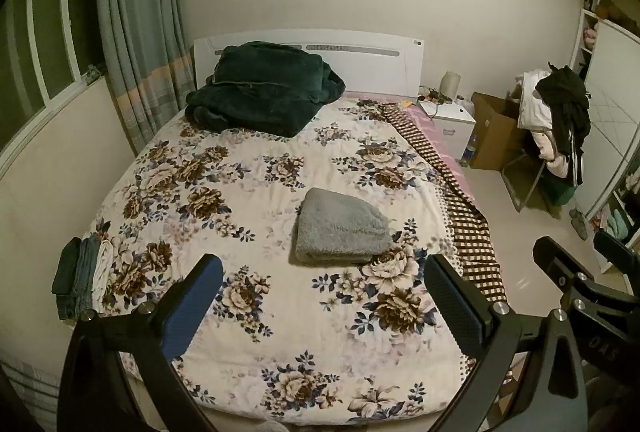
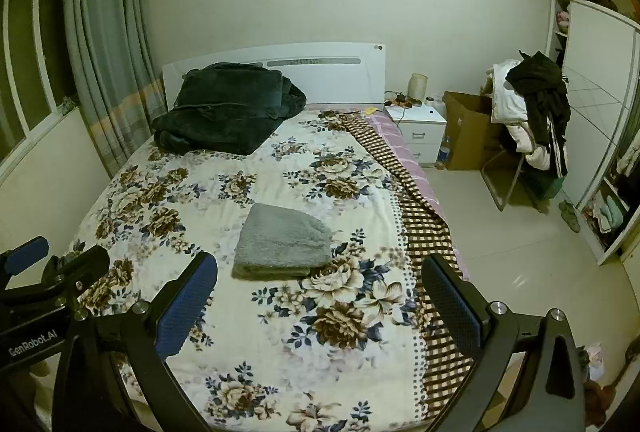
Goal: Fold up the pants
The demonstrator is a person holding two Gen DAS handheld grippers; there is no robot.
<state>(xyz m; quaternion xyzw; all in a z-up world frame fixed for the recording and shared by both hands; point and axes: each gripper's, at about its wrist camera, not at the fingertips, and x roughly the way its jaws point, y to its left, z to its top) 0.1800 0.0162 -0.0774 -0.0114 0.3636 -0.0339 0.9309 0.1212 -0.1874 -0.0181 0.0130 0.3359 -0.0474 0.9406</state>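
Grey fleecy pants (image 1: 342, 230) lie folded into a compact bundle on the floral bedspread (image 1: 248, 312), right of the bed's middle; they also show in the right wrist view (image 2: 282, 242). My left gripper (image 1: 324, 302) is open and empty, held above the near part of the bed, short of the bundle. My right gripper (image 2: 320, 300) is open and empty too, near the bed's front right. The right gripper shows at the right edge of the left wrist view (image 1: 580, 256). The left gripper shows at the left edge of the right wrist view (image 2: 56, 258).
A dark green blanket (image 1: 260, 91) is piled at the headboard. A stack of folded clothes (image 1: 82, 278) sits at the bed's left edge. A checked cloth (image 1: 464, 216) runs along the right edge. Beyond are a nightstand (image 1: 452, 123), a cardboard box (image 1: 494, 135) and a chair with clothes (image 1: 556, 115).
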